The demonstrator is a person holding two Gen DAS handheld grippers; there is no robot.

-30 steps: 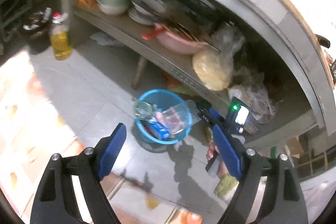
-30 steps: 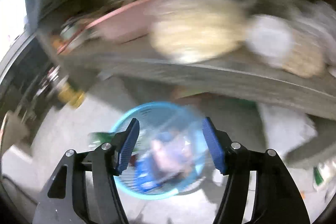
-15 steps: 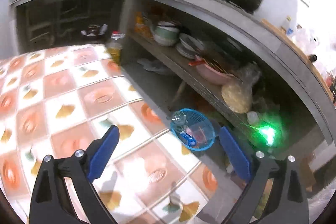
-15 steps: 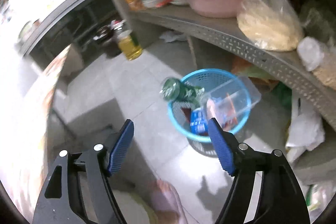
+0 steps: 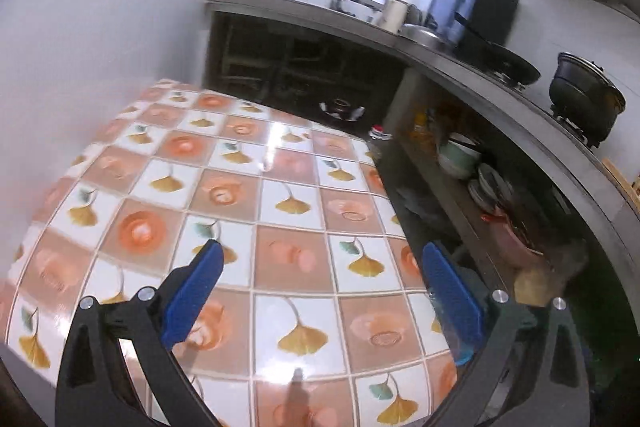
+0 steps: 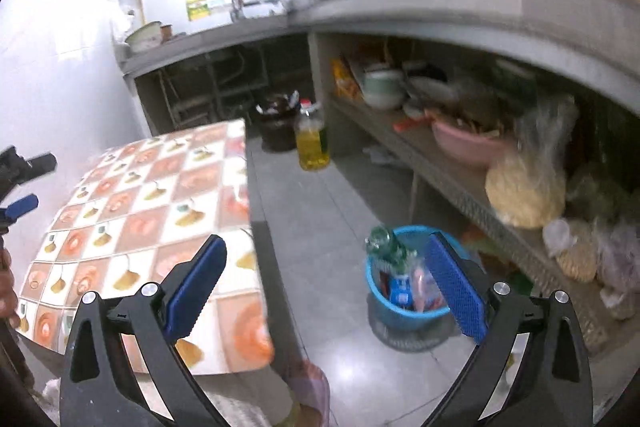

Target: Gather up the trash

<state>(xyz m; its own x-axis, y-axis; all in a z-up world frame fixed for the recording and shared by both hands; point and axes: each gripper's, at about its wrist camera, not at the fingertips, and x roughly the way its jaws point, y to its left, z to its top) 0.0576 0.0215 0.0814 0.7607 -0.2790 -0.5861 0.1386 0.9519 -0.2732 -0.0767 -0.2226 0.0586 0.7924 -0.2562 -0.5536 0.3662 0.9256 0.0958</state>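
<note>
While both claws were carried above the tiled worktop (image 5: 280,211), nothing was held in either. The left claw (image 5: 320,291) was seen spread wide over bare tiles, and the right claw (image 6: 326,291) had just been opening, its jaws standing fully apart with nothing between them.

Beyond the right claw, on the grey floor (image 6: 312,211), the blue basket (image 6: 380,301) was found beside the lower shelf (image 6: 448,179), already filled with trash: a green glass bottle (image 6: 384,247) leaning out at the rim and crumpled plastic wrappers (image 6: 400,289) beneath it.

No loose trash could be made out on the worktop. The bottle was judged stiff, slippery and breakable, best taken around its body; the wrappers light and soft, to be pinched anywhere. Farther back, an oil bottle (image 6: 313,143) stood on the floor.
</note>
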